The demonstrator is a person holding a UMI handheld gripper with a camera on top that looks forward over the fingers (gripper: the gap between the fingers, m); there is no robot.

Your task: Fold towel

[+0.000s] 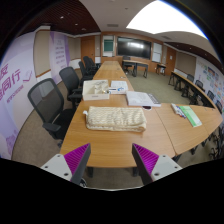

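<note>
A cream towel (115, 118), folded into a thick rectangle, lies on the wooden table (110, 146) beyond my fingers. My gripper (112, 160) is open and empty, held back over the table's near edge. Its purple pads (80, 158) stand wide apart, with bare tabletop between them. The towel is well ahead of the fingertips and untouched.
A second folded cloth (96, 89) and papers (140, 98) lie farther along the table. Black office chairs (46, 100) line the left side. A side table on the right holds a green item (192, 116). A screen (133, 46) hangs on the far wall.
</note>
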